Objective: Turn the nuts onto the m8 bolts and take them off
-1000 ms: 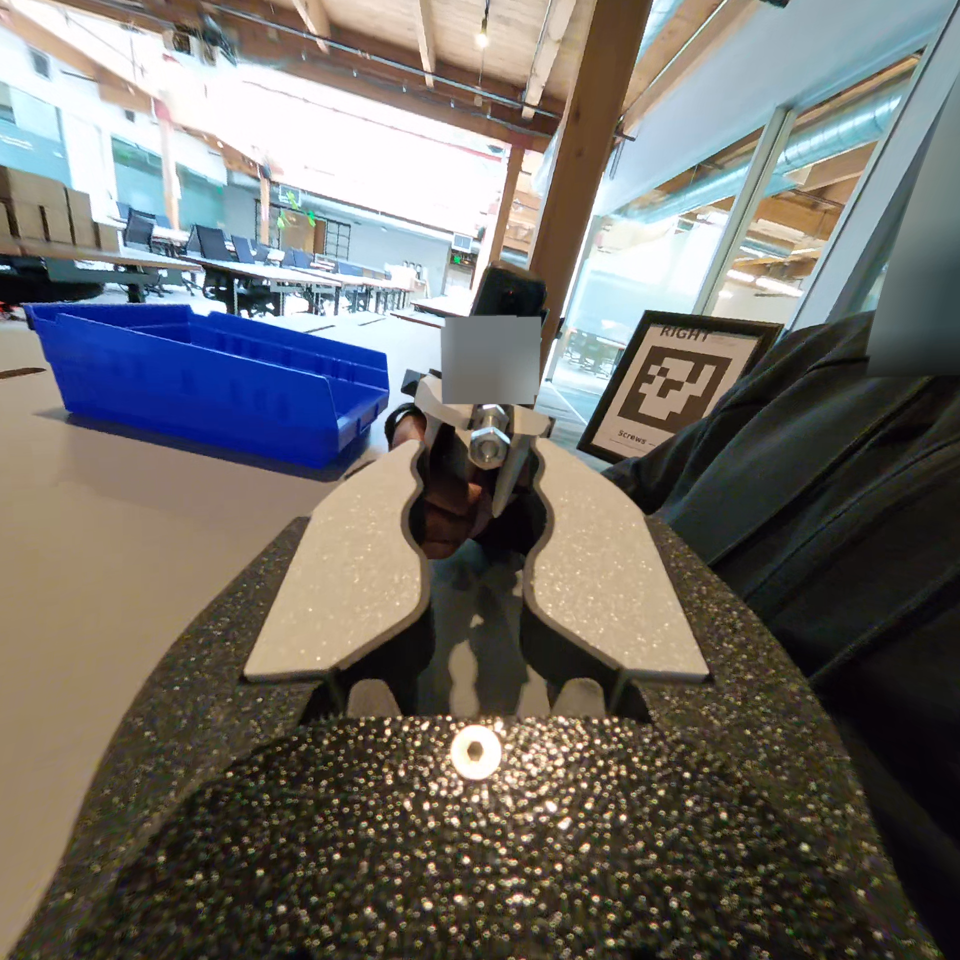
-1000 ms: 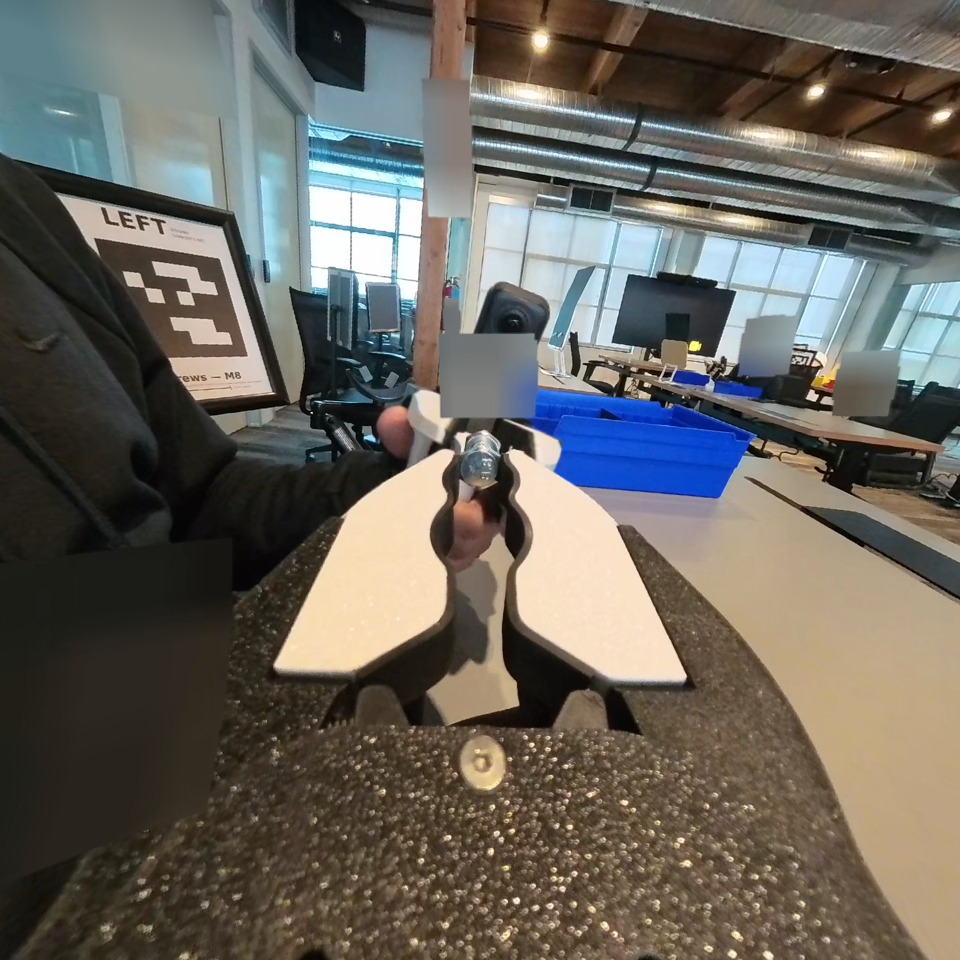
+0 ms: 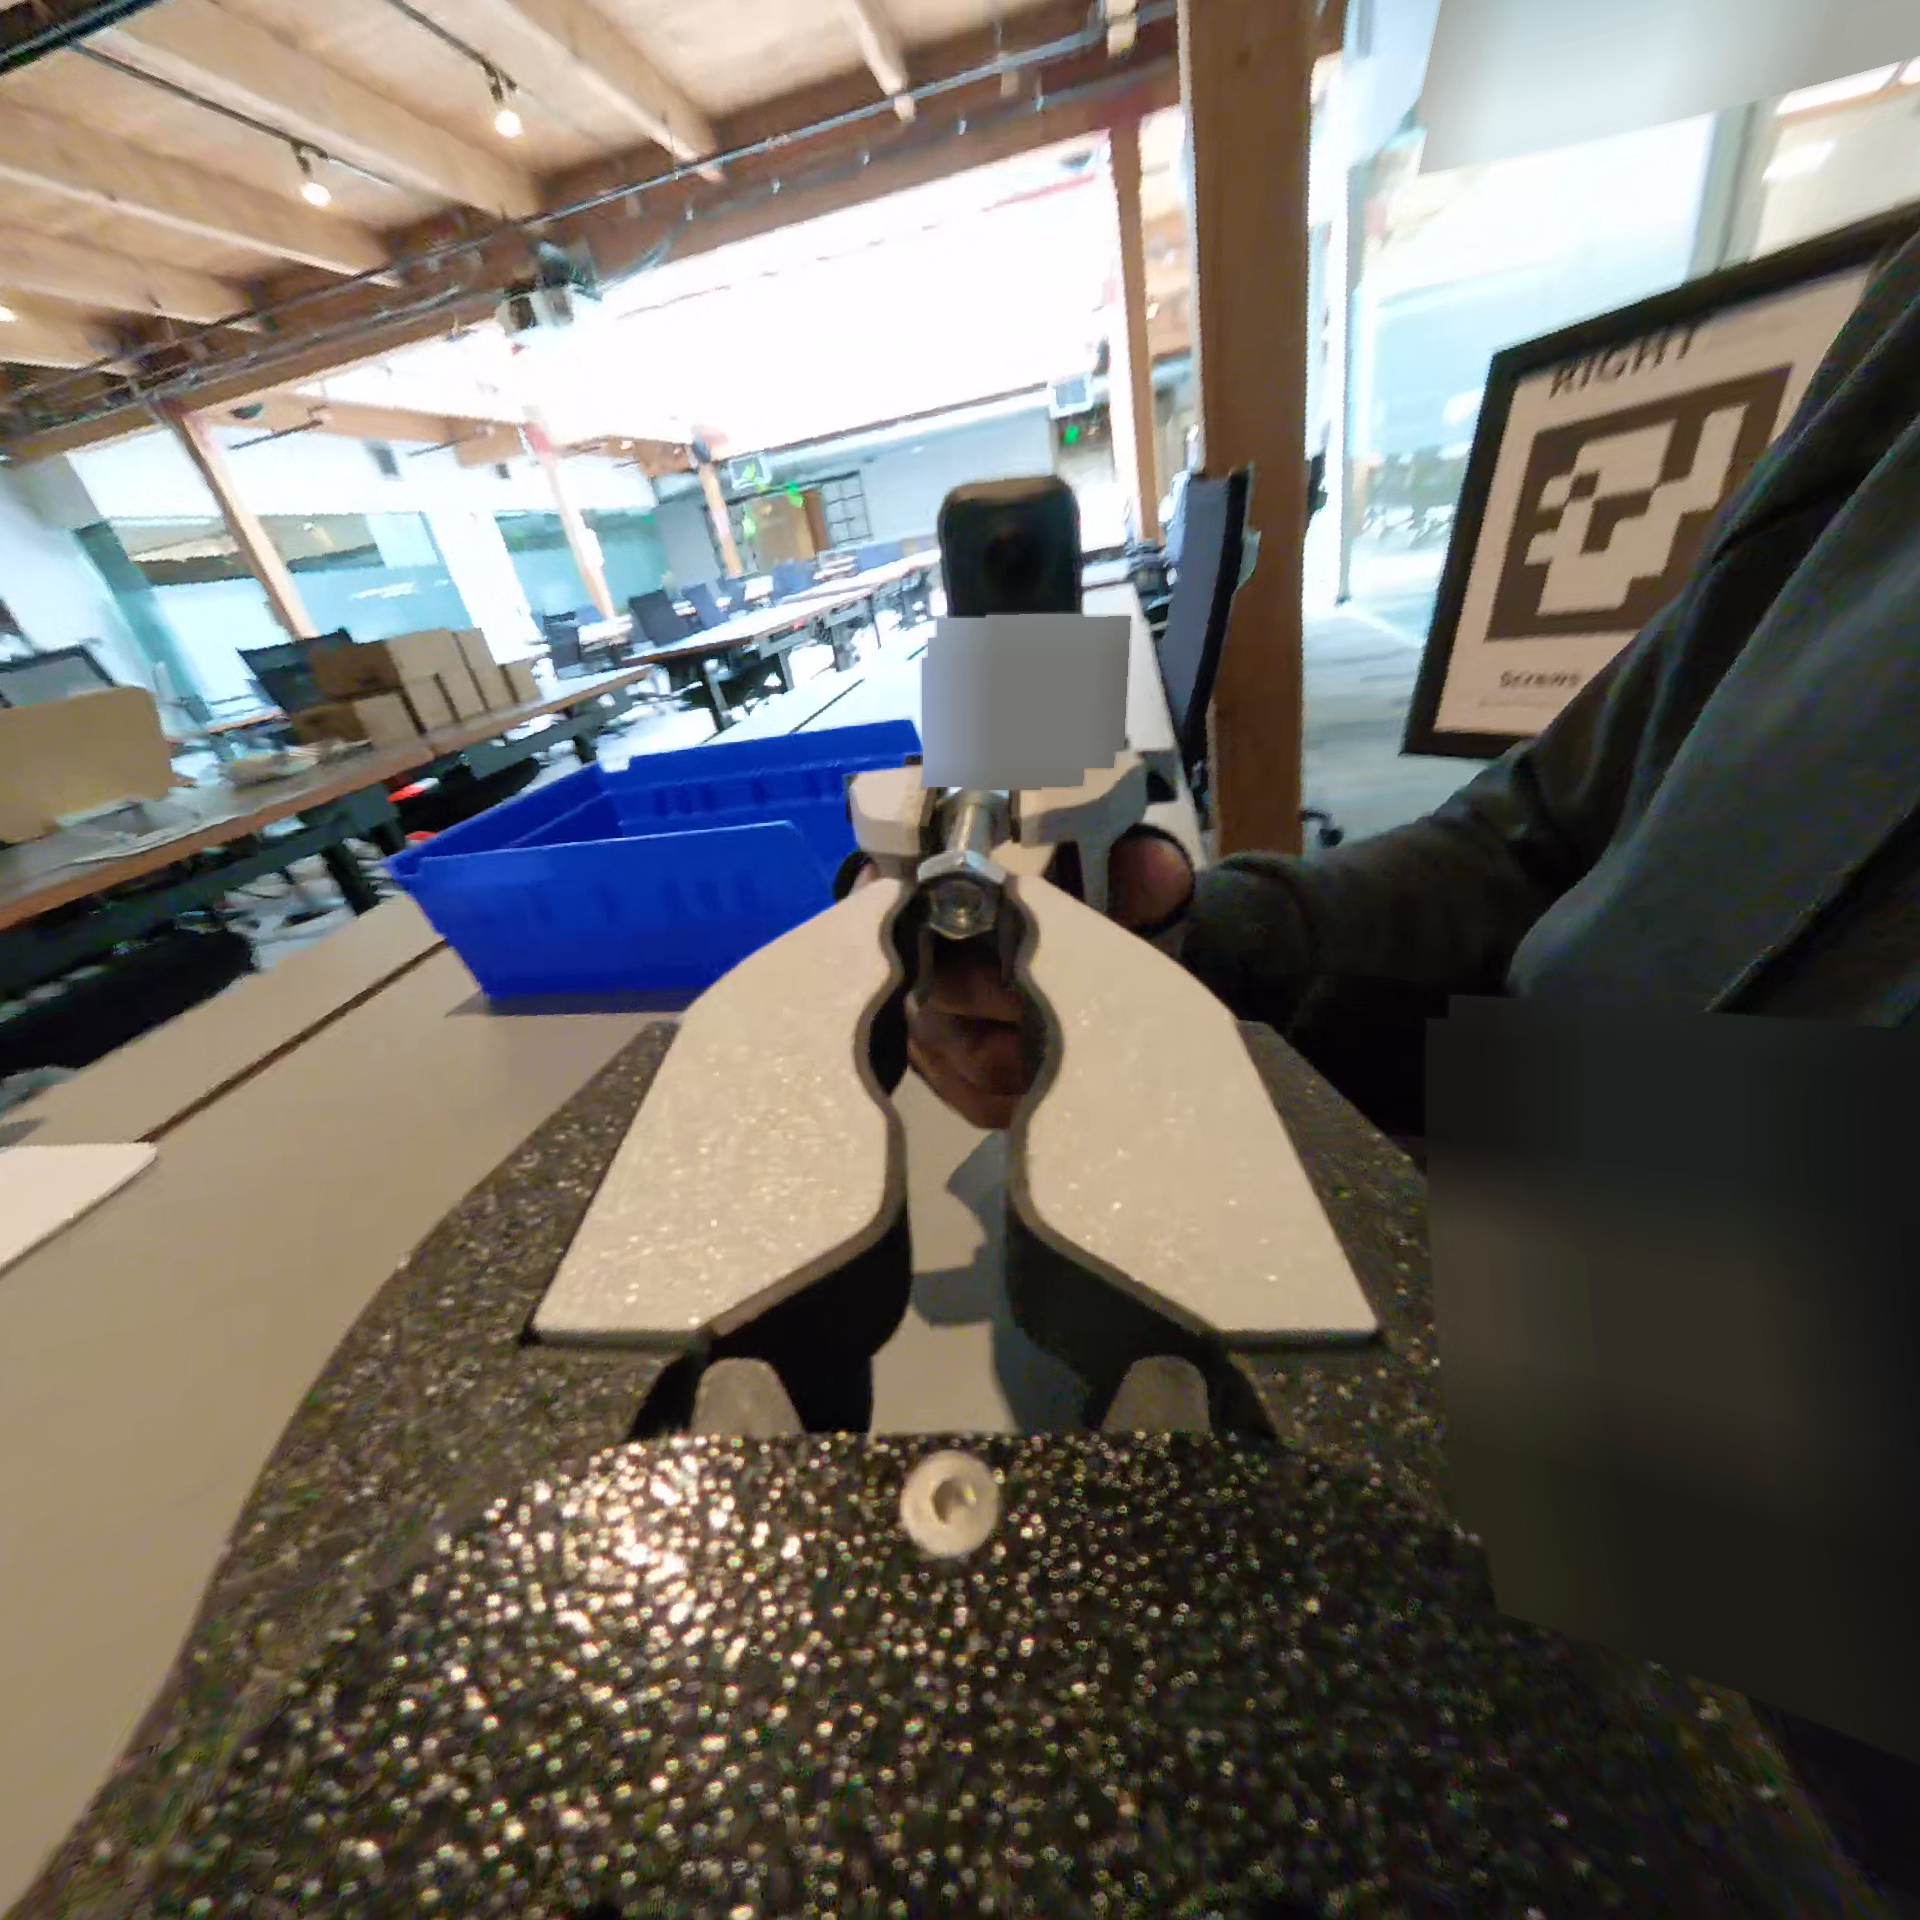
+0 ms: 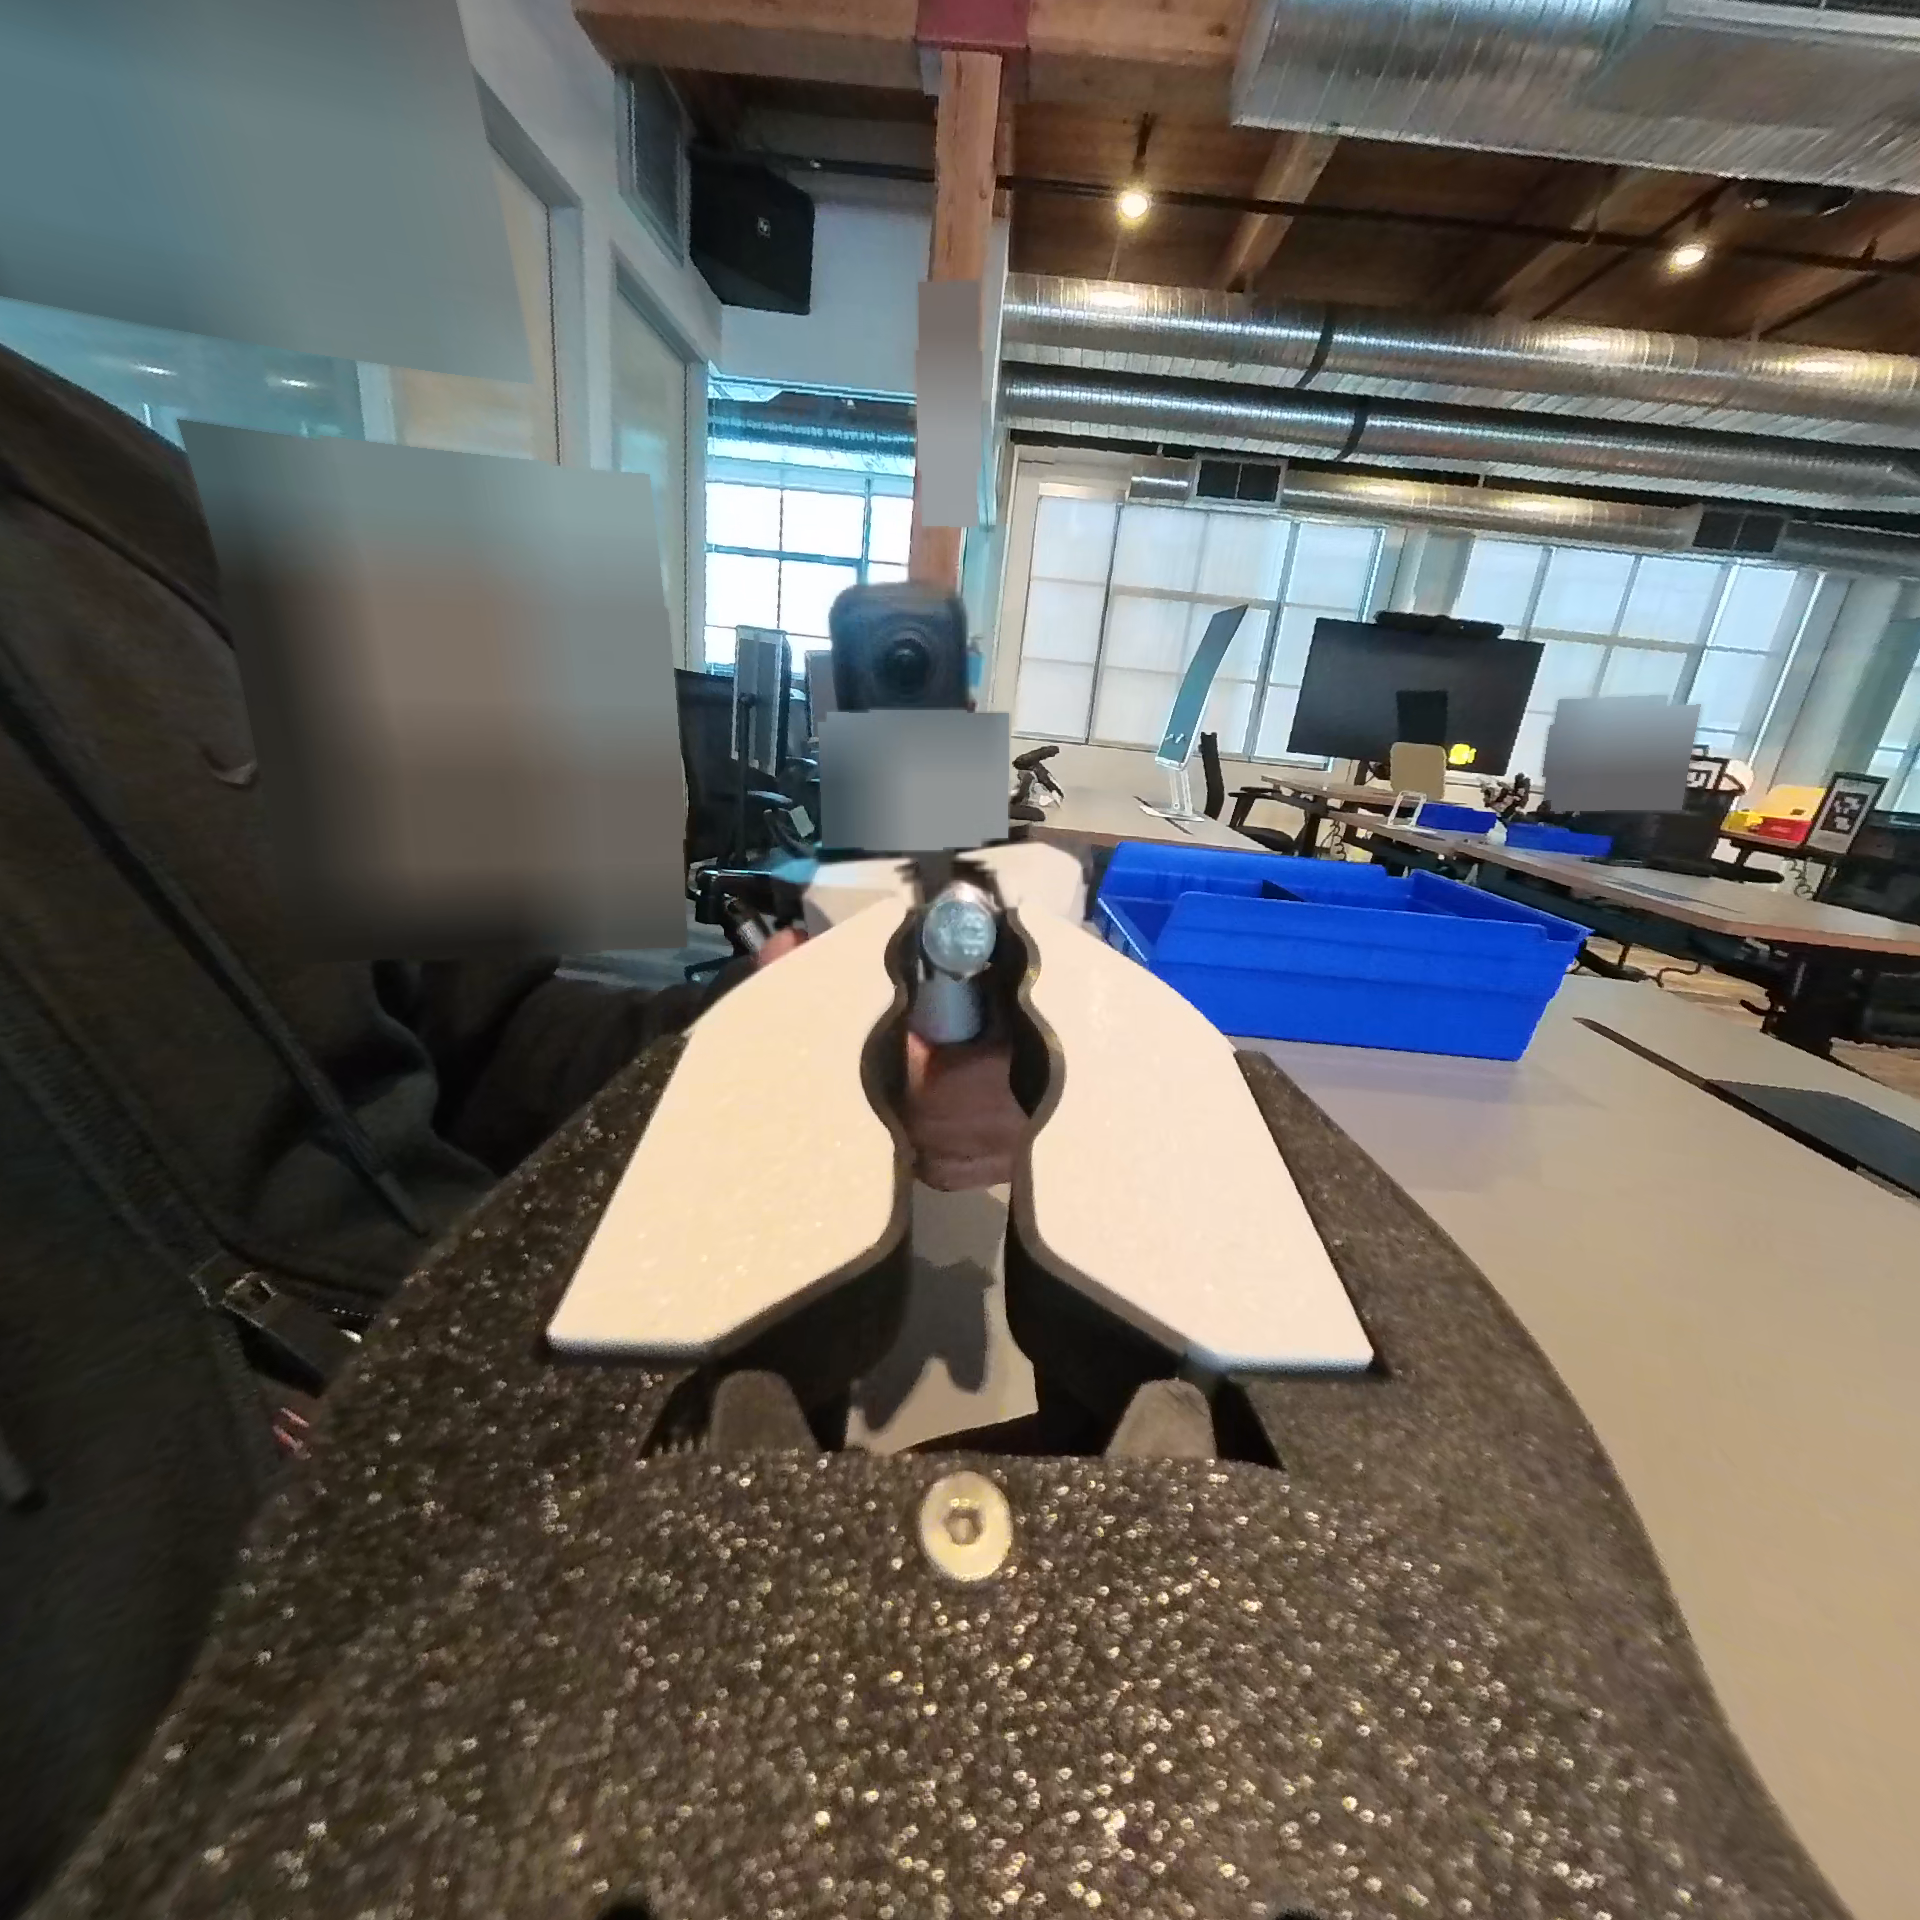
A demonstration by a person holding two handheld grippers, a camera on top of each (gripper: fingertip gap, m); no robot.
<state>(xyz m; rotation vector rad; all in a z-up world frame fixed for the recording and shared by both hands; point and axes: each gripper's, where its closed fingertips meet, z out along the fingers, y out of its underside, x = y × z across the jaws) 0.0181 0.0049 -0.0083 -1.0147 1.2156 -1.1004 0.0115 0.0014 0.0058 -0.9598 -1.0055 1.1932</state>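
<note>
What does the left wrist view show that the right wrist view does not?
Only the left wrist view shows the nut in the left gripper and a framed sign. Only the right wrist view shows the bolt head in the right gripper and a monitor. Both show a blue bin on the table.

A black-framed sign behind the person's sleeve bears a block-pattern marker with printed lettering above and below, while a smaller framed marker sign stands on a distant desk.
</note>
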